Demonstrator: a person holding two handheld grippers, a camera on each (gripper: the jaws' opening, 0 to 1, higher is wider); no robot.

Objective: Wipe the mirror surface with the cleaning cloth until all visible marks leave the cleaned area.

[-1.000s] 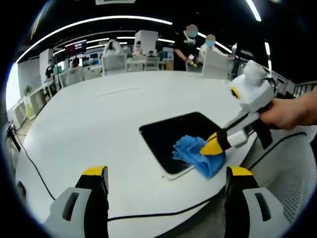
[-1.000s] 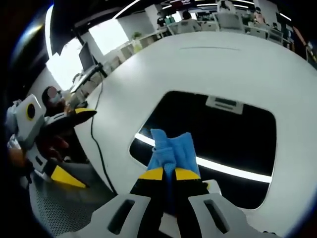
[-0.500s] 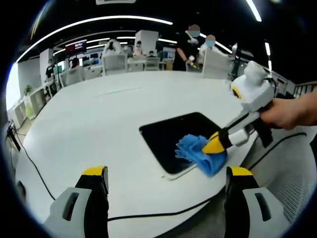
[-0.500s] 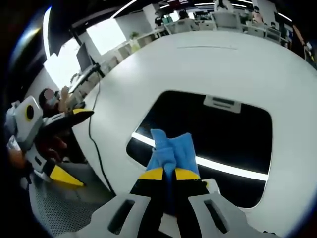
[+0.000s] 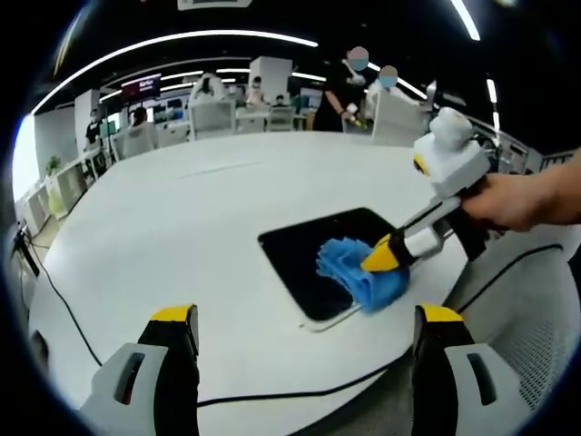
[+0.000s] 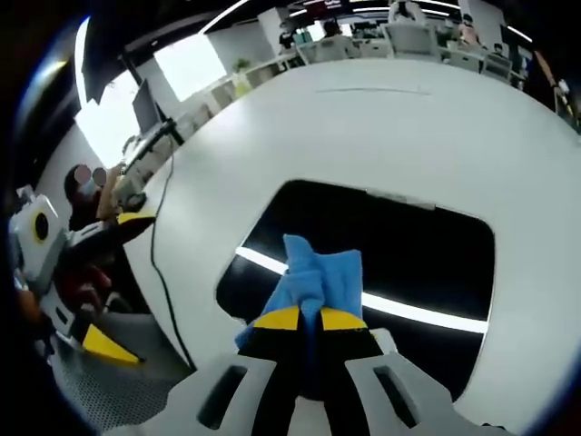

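Since a second ago the right claw (image 6: 309,320), pinching the blue cleaning cloth (image 6: 315,280), sits further onto the dark mirror (image 6: 408,259), off its near edge. Mirror lies flat on the white counter (image 5: 182,227), long axis running across the right claw's view, bare counter all round. Left claw (image 5: 304,318) hangs spread, well back.

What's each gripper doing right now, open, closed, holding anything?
Left gripper: open, holding nothing, above the table.
Right gripper: closed on the blue cloth, pressing it on the mirror.
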